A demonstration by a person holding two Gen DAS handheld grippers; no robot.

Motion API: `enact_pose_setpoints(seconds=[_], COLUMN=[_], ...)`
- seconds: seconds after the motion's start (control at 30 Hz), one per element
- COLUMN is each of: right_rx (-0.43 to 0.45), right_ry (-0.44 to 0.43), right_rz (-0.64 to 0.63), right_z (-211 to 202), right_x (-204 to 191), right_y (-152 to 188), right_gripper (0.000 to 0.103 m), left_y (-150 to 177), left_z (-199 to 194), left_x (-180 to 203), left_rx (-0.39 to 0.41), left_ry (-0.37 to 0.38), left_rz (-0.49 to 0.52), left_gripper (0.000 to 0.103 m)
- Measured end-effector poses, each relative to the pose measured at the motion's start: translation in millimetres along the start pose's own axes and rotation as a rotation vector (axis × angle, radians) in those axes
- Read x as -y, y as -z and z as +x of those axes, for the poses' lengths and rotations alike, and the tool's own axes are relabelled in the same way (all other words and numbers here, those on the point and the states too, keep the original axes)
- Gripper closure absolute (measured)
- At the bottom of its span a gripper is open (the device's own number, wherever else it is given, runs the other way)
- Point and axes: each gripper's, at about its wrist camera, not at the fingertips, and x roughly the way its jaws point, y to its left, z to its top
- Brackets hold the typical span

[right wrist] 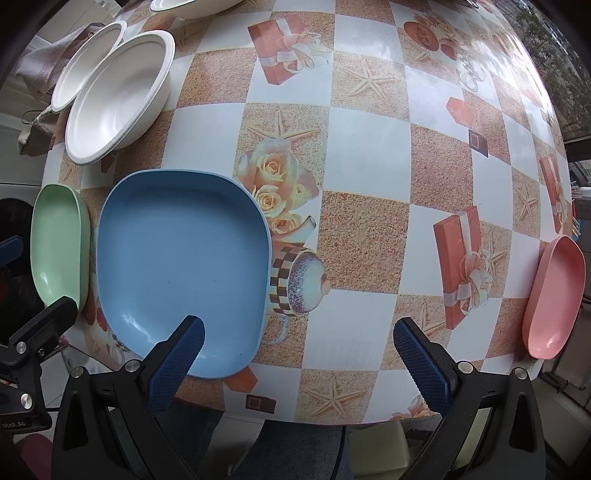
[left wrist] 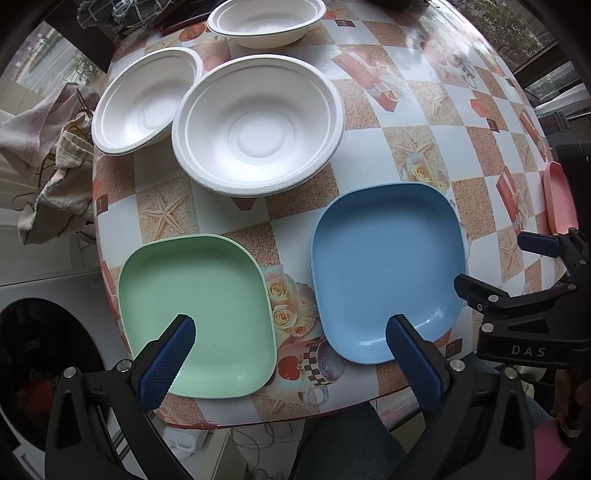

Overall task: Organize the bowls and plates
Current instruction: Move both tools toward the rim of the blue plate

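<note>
Patterned table [right wrist: 369, 147], towels [left wrist: 48, 155] beside white bowls [left wrist: 258, 125]

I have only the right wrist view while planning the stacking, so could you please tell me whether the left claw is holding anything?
Observer: No, the left claw is open and empty, over the near edges of the green plate and the blue plate.
Operator: Thank you. Is the green plate empty?
Observer: Yes, it lies flat with nothing in it, with a gap of tablecloth between it and the blue plate.
Operator: And how many white bowls are there?
Observer: Three. The far bowl stands apart from the large bowl and the small bowl.
</note>
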Motion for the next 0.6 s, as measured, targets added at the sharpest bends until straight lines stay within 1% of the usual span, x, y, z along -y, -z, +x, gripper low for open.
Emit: enact_pose_setpoints(seconds=[0.13,0.17,0.2,0.23,0.3,0.43,0.47,0.6], right_rx=[-0.001,-0.001,0.000,0.001,0.002,0.003,0.002,-0.002], right_ry=[-0.010,-0.013,-0.016,-0.016,-0.019,-0.021,-0.023,-0.029], right_rz=[0.004,0.004,0.004,0.004,0.006,0.013,0.010,0.005], right_z=[-6,-9,-16,-18,-18,-28,-25,-32], right_x=[-12,-7,5,5,12,8,24,19], right_y=[-1,-2,10,11,8,7,2,7], right_gripper=[0.000,0.000,0.000,0.000,0.000,0.000,0.000,0.000], left_y=[-1,-1,-2,-3,-4,-8,-8,-7], left_z=[2,5,7,7,6,4,3,3], left_x=[5,1,1,2,5,11,12,16], left_rx=[-0.016,-0.006,-0.001,0.000,0.001,0.005,0.005,-0.002], left_ry=[-0.011,-0.006,-0.006,-0.007,-0.012,-0.014,-0.016,-0.025], left_rz=[0.002,0.002,0.004,0.007,0.010,0.017,0.017,0.017], left_gripper=[0.000,0.000,0.000,0.000,0.000,0.000,0.000,0.000])
